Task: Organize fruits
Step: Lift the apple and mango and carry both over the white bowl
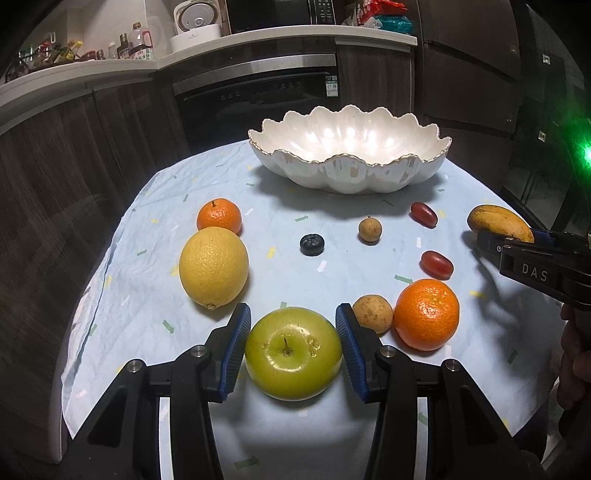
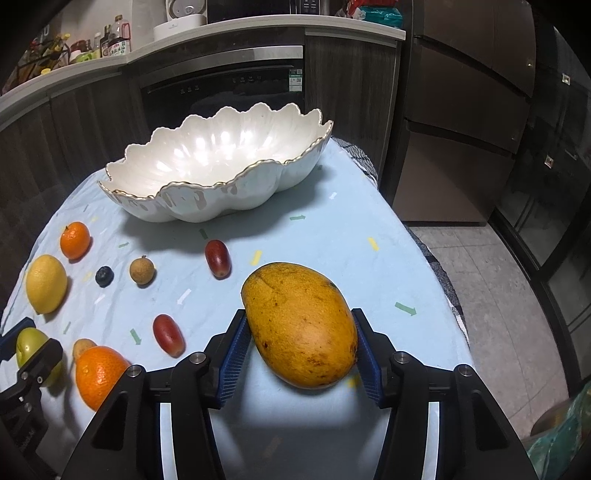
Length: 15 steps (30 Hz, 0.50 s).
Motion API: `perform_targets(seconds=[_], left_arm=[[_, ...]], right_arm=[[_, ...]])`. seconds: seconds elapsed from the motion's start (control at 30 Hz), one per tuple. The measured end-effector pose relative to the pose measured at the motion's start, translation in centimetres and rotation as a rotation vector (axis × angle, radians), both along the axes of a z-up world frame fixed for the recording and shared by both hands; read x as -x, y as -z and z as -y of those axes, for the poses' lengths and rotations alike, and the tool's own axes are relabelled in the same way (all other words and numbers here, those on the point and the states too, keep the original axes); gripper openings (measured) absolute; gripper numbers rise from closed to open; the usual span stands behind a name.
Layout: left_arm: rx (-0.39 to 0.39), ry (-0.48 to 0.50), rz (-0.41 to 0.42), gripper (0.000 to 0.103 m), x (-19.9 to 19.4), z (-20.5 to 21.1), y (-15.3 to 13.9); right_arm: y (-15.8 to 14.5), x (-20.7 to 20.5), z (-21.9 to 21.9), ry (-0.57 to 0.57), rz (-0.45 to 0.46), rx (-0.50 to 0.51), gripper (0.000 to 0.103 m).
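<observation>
A white scalloped bowl (image 1: 349, 175) (image 2: 221, 199) stands empty at the back of the table. My left gripper (image 1: 293, 349) has its blue pads on both sides of a green apple (image 1: 293, 352). My right gripper (image 2: 301, 347) has its pads against a yellow mango (image 2: 301, 323), also seen at the right edge of the left wrist view (image 1: 500, 221). On the cloth lie a lemon (image 1: 213, 267), two mandarins (image 1: 219, 216) (image 1: 426, 314), a blueberry (image 1: 312, 244), two longans (image 1: 370, 229) (image 1: 372, 314) and two red grapes (image 1: 424, 214) (image 1: 437, 264).
The round table wears a light blue cloth (image 1: 147, 295) whose edge drops off at left and right. Dark cabinets and an oven (image 1: 255, 99) stand behind it. A counter above holds bottles and a rice cooker (image 1: 194, 24).
</observation>
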<state>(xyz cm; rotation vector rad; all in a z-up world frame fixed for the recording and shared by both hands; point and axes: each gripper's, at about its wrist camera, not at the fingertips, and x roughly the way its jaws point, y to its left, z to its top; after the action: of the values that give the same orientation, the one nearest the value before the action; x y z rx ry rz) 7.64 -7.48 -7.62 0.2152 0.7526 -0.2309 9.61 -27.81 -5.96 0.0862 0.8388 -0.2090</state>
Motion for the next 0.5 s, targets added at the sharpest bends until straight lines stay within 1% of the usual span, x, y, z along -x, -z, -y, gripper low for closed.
perform_targets(seconds=[0.5], left_arm=[[0.015,0.004,0.024,0.047,-0.1,-0.7,-1.6]], right_arm=[[-1.8,0.4,-0.8,0.003,0.024,-0.008,0.054]])
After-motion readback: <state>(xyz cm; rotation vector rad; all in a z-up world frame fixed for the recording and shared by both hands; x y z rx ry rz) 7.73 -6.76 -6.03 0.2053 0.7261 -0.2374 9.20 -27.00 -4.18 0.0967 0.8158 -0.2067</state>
